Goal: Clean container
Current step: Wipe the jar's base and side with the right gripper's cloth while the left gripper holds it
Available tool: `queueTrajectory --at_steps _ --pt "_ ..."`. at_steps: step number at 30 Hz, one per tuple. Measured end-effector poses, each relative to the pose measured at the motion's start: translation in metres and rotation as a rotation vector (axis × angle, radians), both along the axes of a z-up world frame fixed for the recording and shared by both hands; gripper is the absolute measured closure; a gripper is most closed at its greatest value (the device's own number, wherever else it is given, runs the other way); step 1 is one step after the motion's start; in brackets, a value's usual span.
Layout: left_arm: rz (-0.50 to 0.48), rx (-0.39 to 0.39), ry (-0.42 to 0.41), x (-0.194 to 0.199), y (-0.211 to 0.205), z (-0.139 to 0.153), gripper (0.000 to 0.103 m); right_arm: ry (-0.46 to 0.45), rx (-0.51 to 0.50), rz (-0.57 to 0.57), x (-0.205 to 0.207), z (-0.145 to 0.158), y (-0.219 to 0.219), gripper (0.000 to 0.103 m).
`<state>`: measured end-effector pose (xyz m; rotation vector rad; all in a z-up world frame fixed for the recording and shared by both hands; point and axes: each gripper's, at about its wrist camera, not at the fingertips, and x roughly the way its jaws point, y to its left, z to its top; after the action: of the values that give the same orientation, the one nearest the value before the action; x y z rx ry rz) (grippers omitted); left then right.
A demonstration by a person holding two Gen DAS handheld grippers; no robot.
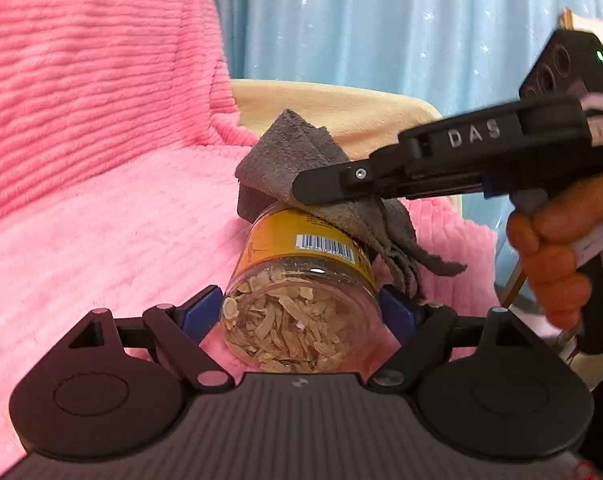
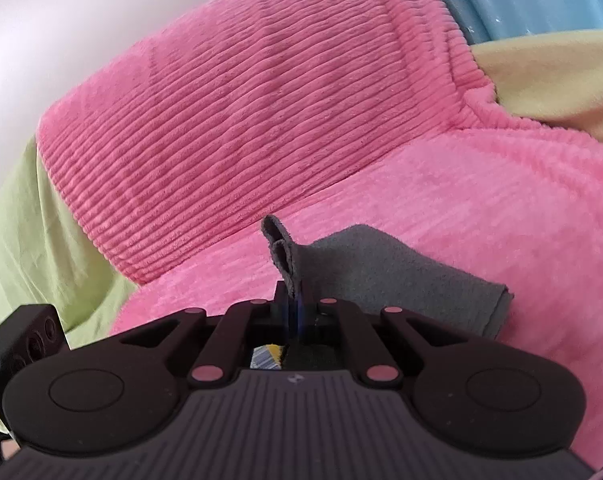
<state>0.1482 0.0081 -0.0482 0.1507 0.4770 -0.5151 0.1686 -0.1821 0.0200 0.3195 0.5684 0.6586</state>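
Observation:
A clear jar with a yellow label and barcode, filled with pale dried slices, lies on its side between my left gripper's blue pads; my left gripper is shut on it. A grey cloth drapes over the jar's far end. My right gripper comes in from the right, held by a hand, and presses the cloth onto the jar. In the right wrist view my right gripper is shut on a fold of the grey cloth; a bit of the yellow label shows below.
A pink ribbed blanket covers a cushion and seat behind and below the jar. A beige cushion and blue curtain lie beyond. A light green cloth shows at the left of the right wrist view.

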Motion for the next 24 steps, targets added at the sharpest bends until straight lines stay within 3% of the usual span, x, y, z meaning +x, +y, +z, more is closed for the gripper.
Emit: queueTrajectory --at_steps 3,6,8,10,13,20,24 --pt "-0.012 0.187 -0.102 -0.009 -0.019 -0.002 0.018 0.007 -0.001 0.098 -0.014 0.001 0.010 0.101" --pt "-0.021 0.257 -0.138 -0.011 -0.027 -0.006 0.018 -0.026 -0.054 0.182 -0.025 0.003 0.024 0.102" --pt "-0.026 0.280 -0.154 -0.012 -0.032 -0.007 0.018 -0.040 -0.065 0.169 -0.019 0.004 0.021 0.102" --pt "-0.033 0.317 -0.177 -0.014 -0.038 -0.010 0.018 -0.028 -0.048 0.064 -0.007 0.003 0.009 0.102" --pt "-0.036 0.341 -0.192 -0.018 -0.040 -0.012 0.018 -0.002 -0.021 -0.029 0.002 0.003 -0.002 0.101" --pt "-0.030 0.328 -0.181 -0.015 -0.038 -0.014 0.018 -0.036 -0.074 0.144 -0.024 0.006 0.028 0.102" --pt "-0.026 0.322 -0.180 -0.016 -0.040 -0.014 0.018 -0.033 -0.055 0.016 -0.005 0.005 0.010 0.102"
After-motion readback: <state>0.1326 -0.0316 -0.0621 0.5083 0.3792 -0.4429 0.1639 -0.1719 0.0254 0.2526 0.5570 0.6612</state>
